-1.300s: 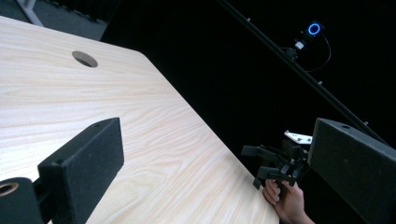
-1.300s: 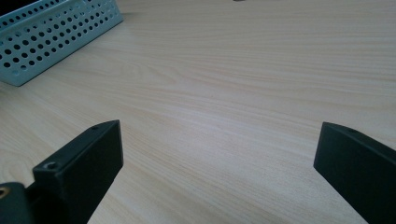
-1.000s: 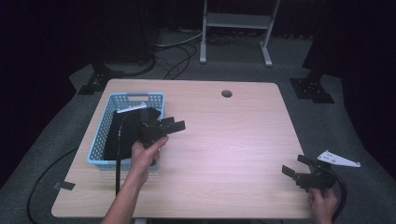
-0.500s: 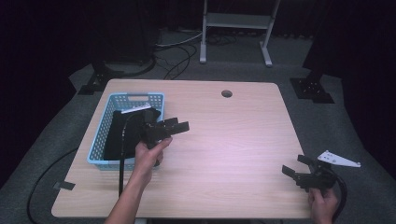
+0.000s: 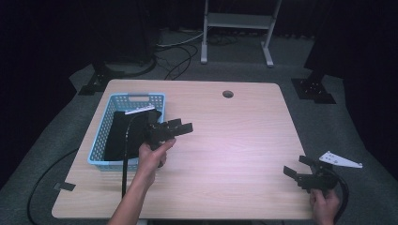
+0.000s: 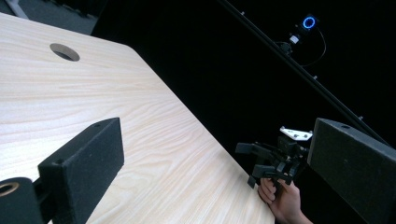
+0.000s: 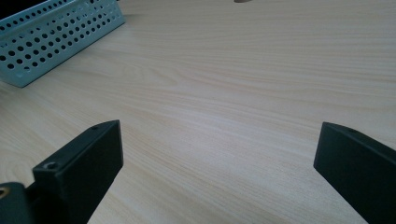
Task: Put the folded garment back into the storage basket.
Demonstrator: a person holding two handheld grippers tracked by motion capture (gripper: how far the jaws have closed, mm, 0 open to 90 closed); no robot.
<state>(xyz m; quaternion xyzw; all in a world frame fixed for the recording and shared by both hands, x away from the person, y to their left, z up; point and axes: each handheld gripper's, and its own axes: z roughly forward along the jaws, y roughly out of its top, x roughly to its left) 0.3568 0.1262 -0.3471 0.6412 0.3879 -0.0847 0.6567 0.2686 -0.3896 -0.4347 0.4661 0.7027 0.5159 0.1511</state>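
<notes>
On the bench (image 5: 234,140), left of centre, the left hand-held gripper (image 5: 183,127) sits in the person's left hand (image 5: 152,154), just off the right wall of the blue basket (image 5: 141,97), jaws pointing right across the wood. Jaws stand wide apart, nothing between them; in the left gripper view they frame bare bench (image 6: 93,93) and the round cable hole (image 6: 64,52) near the far edge. Its cable (image 5: 126,154) trails back past the basket's front right corner and off the near edge. The basket sits at the left half of the bench, holding a dark cloth (image 5: 122,133) that lies flat across most of its floor, with a pale strip at the cloth's far end. The right hand-held gripper (image 5: 295,166) is at the near right corner of the bench, held by the right hand (image 5: 324,204), well apart from the left one and from the basket; its grey three-cornered plate (image 5: 340,159) pokes out past the bench edge. Its jaws are also spread wide and empty, aimed left; the right gripper view shows bare wood between them and the perforated basket wall (image 7: 56,32) far off at upper left. The left gripper view picks up the right hand-held gripper (image 6: 254,158) across the bench, jaws parted.
</notes>
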